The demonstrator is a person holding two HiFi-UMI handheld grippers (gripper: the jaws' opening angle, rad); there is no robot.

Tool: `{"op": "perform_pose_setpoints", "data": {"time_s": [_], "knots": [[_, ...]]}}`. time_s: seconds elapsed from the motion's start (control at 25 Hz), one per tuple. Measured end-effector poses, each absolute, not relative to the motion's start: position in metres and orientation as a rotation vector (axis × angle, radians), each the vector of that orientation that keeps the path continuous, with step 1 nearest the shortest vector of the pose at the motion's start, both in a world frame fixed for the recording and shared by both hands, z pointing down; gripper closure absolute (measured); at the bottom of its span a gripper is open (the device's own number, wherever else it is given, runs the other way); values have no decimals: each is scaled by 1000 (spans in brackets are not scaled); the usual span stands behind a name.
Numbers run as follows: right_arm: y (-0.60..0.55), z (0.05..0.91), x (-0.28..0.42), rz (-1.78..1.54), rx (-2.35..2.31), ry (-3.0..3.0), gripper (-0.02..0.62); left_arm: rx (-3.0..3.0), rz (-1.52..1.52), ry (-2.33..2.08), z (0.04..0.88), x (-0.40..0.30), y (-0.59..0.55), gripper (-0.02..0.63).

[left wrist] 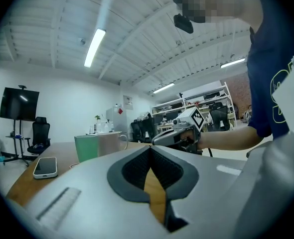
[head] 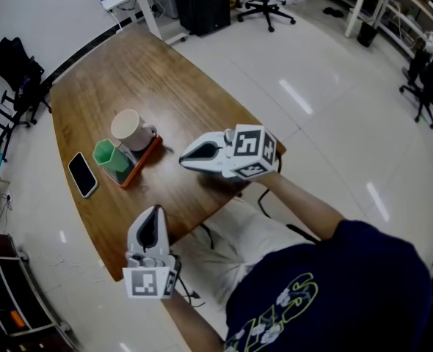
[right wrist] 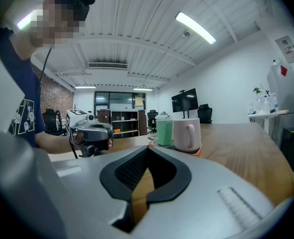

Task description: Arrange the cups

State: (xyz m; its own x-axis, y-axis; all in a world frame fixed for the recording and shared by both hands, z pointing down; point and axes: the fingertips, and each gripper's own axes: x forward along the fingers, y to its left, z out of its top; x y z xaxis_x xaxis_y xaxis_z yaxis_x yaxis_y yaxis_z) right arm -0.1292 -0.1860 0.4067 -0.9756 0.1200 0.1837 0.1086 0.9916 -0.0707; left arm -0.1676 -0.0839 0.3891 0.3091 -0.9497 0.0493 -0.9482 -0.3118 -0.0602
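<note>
1. 2 cups, a white mug (head: 131, 129) and a green cup (head: 108, 155), are seen side by side on an orange tray (head: 139, 167) on the table (head: 165, 86).
2. Left gripper (head: 155, 211): jaws closed together, nothing held; cups well ahead.
3. Right gripper (head: 184, 158): jaws closed, empty; tray near, untouched.

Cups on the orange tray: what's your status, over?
Both shut, empty: left gripper, right gripper. White handled mug, green faceted cup upright on orange tray, untouched. Black phone beside tray, not blocking.
</note>
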Motion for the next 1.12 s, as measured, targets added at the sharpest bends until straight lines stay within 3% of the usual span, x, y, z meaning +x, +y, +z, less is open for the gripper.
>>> {"op": "perform_pose_setpoints", "data": {"time_s": [1.12], "knots": [[-186, 409, -130, 83, -182, -2941, 600, -2618, -158, 1911, 405, -183, -104, 601]]}}
